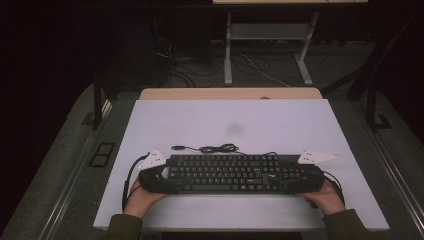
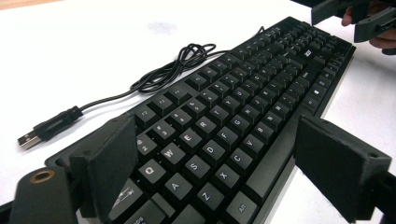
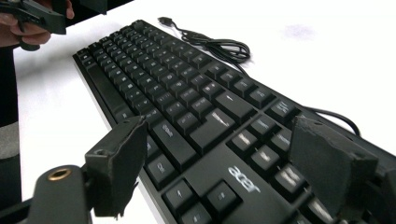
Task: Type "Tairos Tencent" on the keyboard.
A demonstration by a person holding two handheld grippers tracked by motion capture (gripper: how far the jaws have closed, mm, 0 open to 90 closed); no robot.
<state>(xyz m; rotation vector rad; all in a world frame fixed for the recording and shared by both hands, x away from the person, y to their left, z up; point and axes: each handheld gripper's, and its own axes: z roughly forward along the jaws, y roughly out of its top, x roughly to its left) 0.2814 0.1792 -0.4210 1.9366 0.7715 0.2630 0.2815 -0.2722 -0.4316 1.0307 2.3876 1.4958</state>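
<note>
1. i see a black full-size plastic keyboard [image 1: 235, 174] lying flat on the white rectangular table top [image 1: 230, 125], near the edge closest to the person, its long side running left to right.
2. its thin black cable [image 1: 218, 148] lies in a loose bundle on the table just behind the keyboard, and the usb plug [image 2: 30, 139] rests on the table, connected to nothing.
3. the left gripper [image 2: 205, 177] is at the keyboard's left end. in the left gripper view its jaws stand wide apart, one over the far edge by the q key, one past the near edge; i cannot tell whether either pad touches the case.
4. the right gripper [image 3: 233, 172] is at the right end, by the number pad. in the right gripper view its jaws are wide apart, straddling the keyboard's depth; contact cannot be judged.
5. the left hand [image 1: 141, 199] and the right hand [image 1: 327, 196] hold the grippers from the near side.
</note>
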